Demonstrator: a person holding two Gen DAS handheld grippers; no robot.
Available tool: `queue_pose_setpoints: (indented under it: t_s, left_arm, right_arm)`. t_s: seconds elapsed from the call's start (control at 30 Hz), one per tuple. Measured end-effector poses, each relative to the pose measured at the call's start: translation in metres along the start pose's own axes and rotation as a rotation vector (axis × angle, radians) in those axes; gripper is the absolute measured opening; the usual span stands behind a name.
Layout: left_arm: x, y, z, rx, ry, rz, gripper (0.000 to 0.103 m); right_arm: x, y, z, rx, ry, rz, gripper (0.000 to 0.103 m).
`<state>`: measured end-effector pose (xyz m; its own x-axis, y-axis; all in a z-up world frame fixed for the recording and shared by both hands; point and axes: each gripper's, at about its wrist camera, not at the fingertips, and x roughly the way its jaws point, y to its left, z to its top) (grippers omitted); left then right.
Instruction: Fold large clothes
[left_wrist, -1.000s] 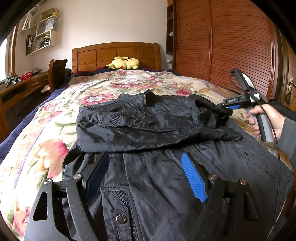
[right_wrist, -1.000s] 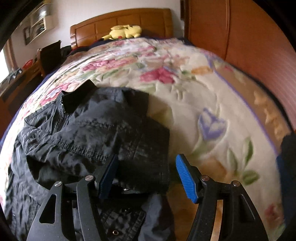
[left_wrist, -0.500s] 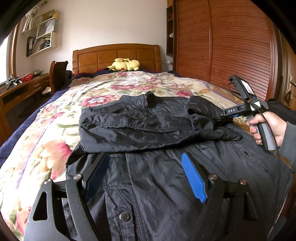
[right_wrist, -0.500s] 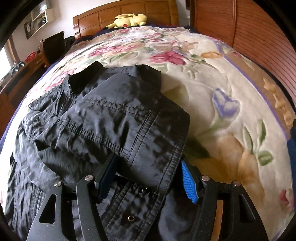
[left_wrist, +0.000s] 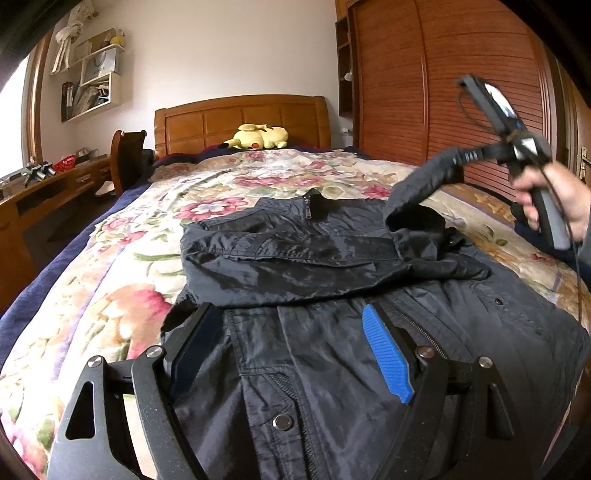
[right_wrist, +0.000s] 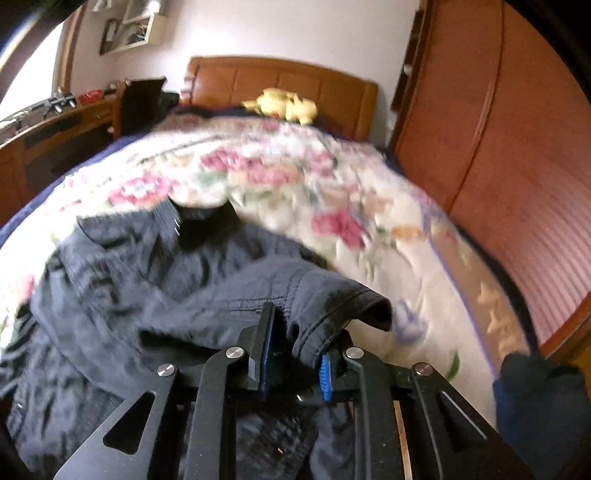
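No legible writing or brand anywhere. Black jacket (left_wrist: 332, 258), shiny, creased, zipped collar far, snap buttons near, spread on floral bedspread (left_wrist: 110, 295). Right gripper (right_wrist: 295, 363) closing on sleeve cuff (right_wrist: 332, 314), raised at right. Left gripper (left_wrist: 291, 347) wide, nothing between, above near hem.

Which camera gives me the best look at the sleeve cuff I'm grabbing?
The right wrist view: the sleeve cuff sits bunched between the closing pads of the right gripper, its stitched hem visible, though blurred. The left wrist view shows the sleeve from afar, lifted off the jacket, with the cuff end hidden at the gripper.
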<state>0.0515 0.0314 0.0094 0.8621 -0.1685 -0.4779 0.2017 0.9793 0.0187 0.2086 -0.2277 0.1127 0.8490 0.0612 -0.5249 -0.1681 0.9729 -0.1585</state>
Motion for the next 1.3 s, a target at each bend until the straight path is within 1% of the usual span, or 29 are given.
queue_pose_setpoints:
  t_s: [0.07, 0.2, 0.47, 0.57, 0.67, 0.83, 0.87, 0.9, 0.93, 0.97, 1.03, 1.07, 1.1, 1.13, 1.17, 1.3]
  left_arm:
    - [-0.003, 0.004, -0.001, -0.003, -0.004, 0.005, 0.081]
    - [-0.009, 0.017, -0.002, -0.017, -0.011, 0.018, 0.081]
    - [-0.019, 0.038, -0.006, -0.038, -0.018, 0.047, 0.081]
    - [-0.022, 0.046, -0.008, -0.049, -0.018, 0.052, 0.081]
    - [-0.025, 0.052, -0.01, -0.064, -0.02, 0.049, 0.081]
    - [-0.03, 0.06, -0.012, -0.073, -0.026, 0.056, 0.081]
    - [-0.031, 0.061, -0.012, -0.074, -0.027, 0.057, 0.081]
    - [-0.031, 0.062, -0.012, -0.073, -0.027, 0.059, 0.081]
    - [-0.032, 0.062, -0.013, -0.072, -0.027, 0.06, 0.081]
    - [-0.032, 0.063, -0.013, -0.071, -0.027, 0.061, 0.081]
    - [-0.032, 0.064, -0.014, -0.071, -0.026, 0.063, 0.081]
    - [-0.032, 0.065, -0.014, -0.072, -0.026, 0.064, 0.081]
    - [-0.032, 0.066, -0.014, -0.074, -0.026, 0.065, 0.081]
    - [-0.032, 0.066, -0.013, -0.075, -0.027, 0.065, 0.081]
    - [-0.032, 0.067, -0.013, -0.077, -0.027, 0.064, 0.081]
    - [-0.031, 0.068, -0.014, -0.073, -0.023, 0.065, 0.081]
  right_arm:
    - [-0.011, 0.014, 0.009, -0.024, -0.033, 0.016, 0.019]
    - [-0.034, 0.049, 0.008, -0.082, -0.079, 0.067, 0.018]
    - [-0.084, 0.124, 0.003, -0.244, -0.184, 0.232, 0.016]
    - [-0.098, 0.144, 0.001, -0.274, -0.208, 0.282, 0.015]
    - [-0.107, 0.158, -0.002, -0.302, -0.221, 0.313, 0.015]
    - [-0.101, 0.164, 0.003, -0.317, -0.218, 0.35, 0.015]
    - [-0.1, 0.166, 0.001, -0.317, -0.206, 0.36, 0.015]
    - [-0.095, 0.155, 0.006, -0.317, -0.192, 0.365, 0.015]
    - [-0.091, 0.156, 0.004, -0.311, -0.171, 0.366, 0.015]
    - [-0.085, 0.154, 0.009, -0.303, -0.152, 0.372, 0.016]
    - [-0.081, 0.151, 0.015, -0.281, -0.125, 0.384, 0.032]
    - [-0.081, 0.148, 0.015, -0.266, -0.12, 0.397, 0.037]
    - [-0.085, 0.149, 0.02, -0.252, -0.117, 0.419, 0.047]
    - [-0.086, 0.147, 0.022, -0.239, -0.12, 0.443, 0.055]
    - [-0.089, 0.145, 0.023, -0.229, -0.128, 0.447, 0.057]
    - [-0.094, 0.142, 0.024, -0.236, -0.132, 0.423, 0.057]
